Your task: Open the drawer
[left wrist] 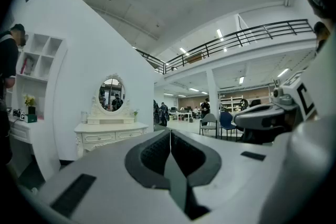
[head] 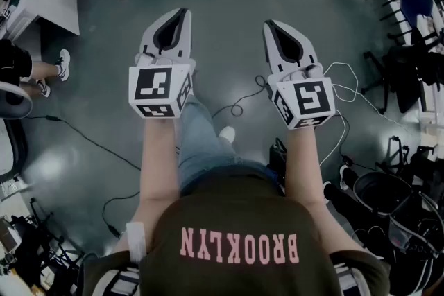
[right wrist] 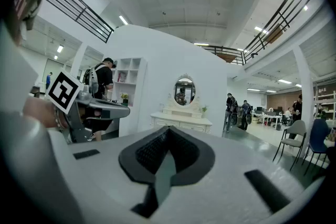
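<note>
Both grippers are held side by side, well short of the white dresser. Left gripper: jaws fully together, nothing between them. Right gripper: same, tips meeting, empty, aimed straight at the dresser. The drawer is in the dresser front, below the oval mirror, and looks closed.

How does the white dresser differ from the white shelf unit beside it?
The dresser is low; the shelf unit stands taller. The dresser has closed drawers; the shelf unit has open compartments. The dresser carries an oval mirror; the shelf unit does not. Both are white.
</note>
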